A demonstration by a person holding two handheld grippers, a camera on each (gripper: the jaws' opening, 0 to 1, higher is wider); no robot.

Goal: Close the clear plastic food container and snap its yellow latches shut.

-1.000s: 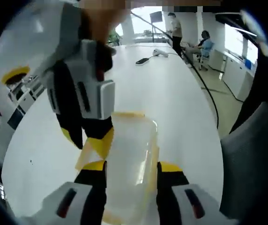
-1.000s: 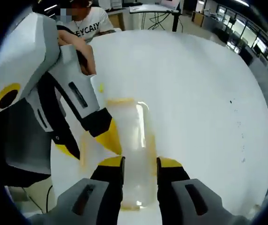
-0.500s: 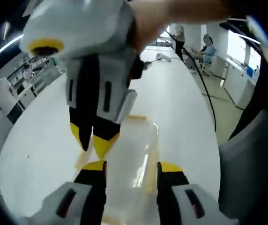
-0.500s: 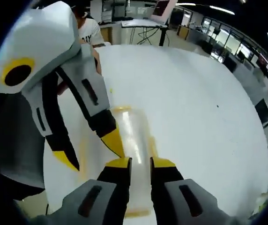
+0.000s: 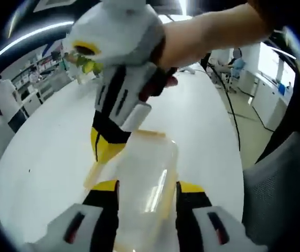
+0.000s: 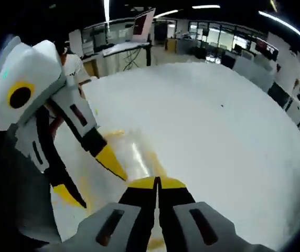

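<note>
A clear plastic container point(image 5: 145, 168) with yellow latches point(image 5: 93, 176) lies lengthwise on the white table point(image 5: 45, 157). My left gripper point(image 5: 146, 186) is shut on its near end, one jaw against each long side. My right gripper point(image 5: 102, 149) comes down from above, held by a person's hand, with its yellow tips at the container's far left edge. In the right gripper view my right gripper point(image 6: 157, 181) is shut, jaws touching, right over the container point(image 6: 139, 155). My left gripper point(image 6: 89, 181) reaches in from the left, its jaws spread over the container's side.
A grey chair back point(image 5: 281, 194) stands at the right, and a black cable point(image 5: 234, 115) runs along the table's edge. Seated people point(image 5: 236, 55) are far off. A person in a white shirt point(image 6: 76, 68) sits behind the table point(image 6: 218, 131), with desks further back.
My right gripper's jaws went from apart around the container to fully shut, and it tilted over the container's far left edge. My left gripper kept its hold.
</note>
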